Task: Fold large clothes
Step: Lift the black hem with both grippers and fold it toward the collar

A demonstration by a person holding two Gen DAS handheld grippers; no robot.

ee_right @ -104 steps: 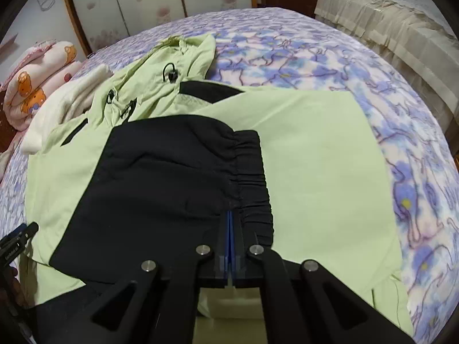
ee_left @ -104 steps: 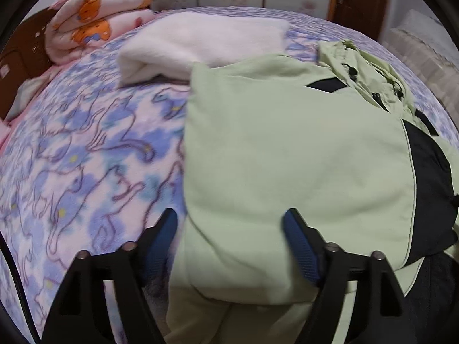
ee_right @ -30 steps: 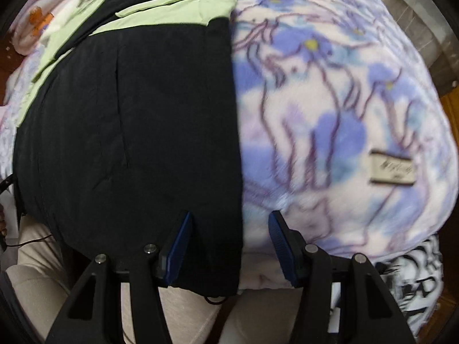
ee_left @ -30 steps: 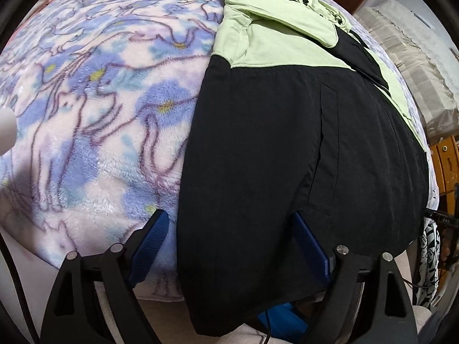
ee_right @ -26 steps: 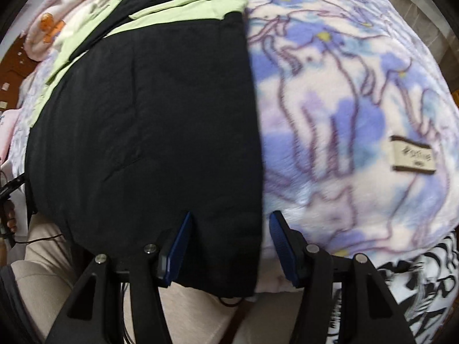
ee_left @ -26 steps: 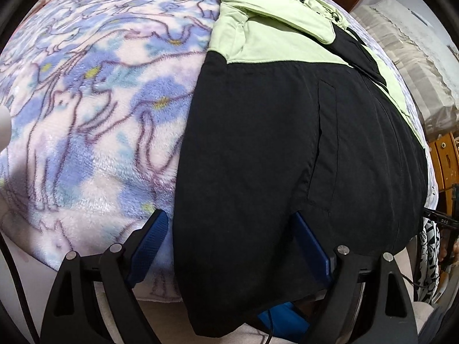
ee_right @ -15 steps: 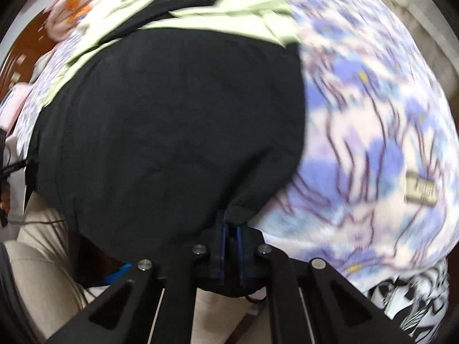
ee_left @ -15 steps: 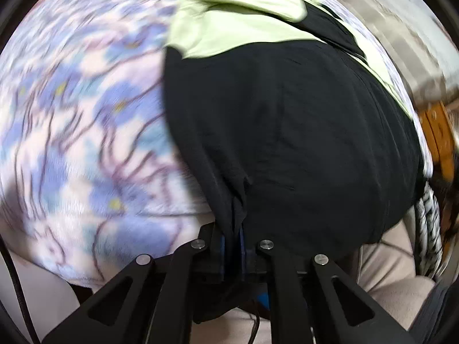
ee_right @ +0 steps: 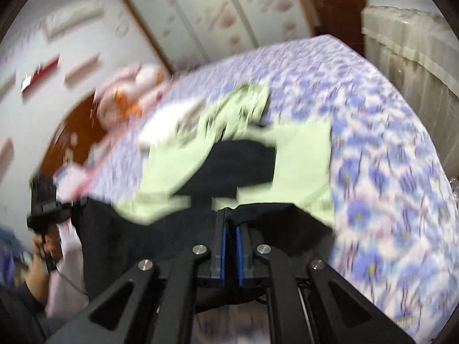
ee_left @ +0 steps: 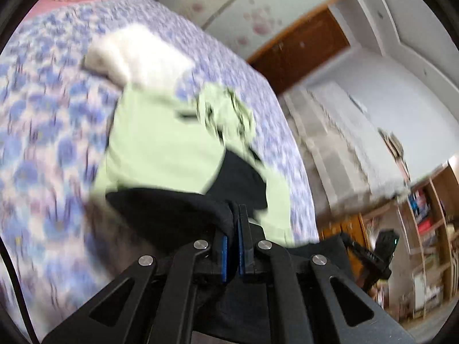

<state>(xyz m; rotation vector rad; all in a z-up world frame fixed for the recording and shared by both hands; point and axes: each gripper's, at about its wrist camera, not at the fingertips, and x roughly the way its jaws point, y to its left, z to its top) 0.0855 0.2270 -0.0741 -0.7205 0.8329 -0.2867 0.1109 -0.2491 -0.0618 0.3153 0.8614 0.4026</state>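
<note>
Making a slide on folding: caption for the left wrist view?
Left gripper shut on the jacket's black hem, lifting it over the floral bedspread.

The bed (ee_left: 43, 132) is covered by a blue-flowered blanket (ee_right: 387, 172). On it are laid a green-and-black jacket (ee_left: 160, 143), a white folded cloth (ee_left: 137, 57) and a pink quilt (ee_right: 129, 97).

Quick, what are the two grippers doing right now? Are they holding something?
Left gripper: closed, pinching the black hem of the green and black jacket.
Right gripper: closed, pinching the same jacket's black hem.
</note>
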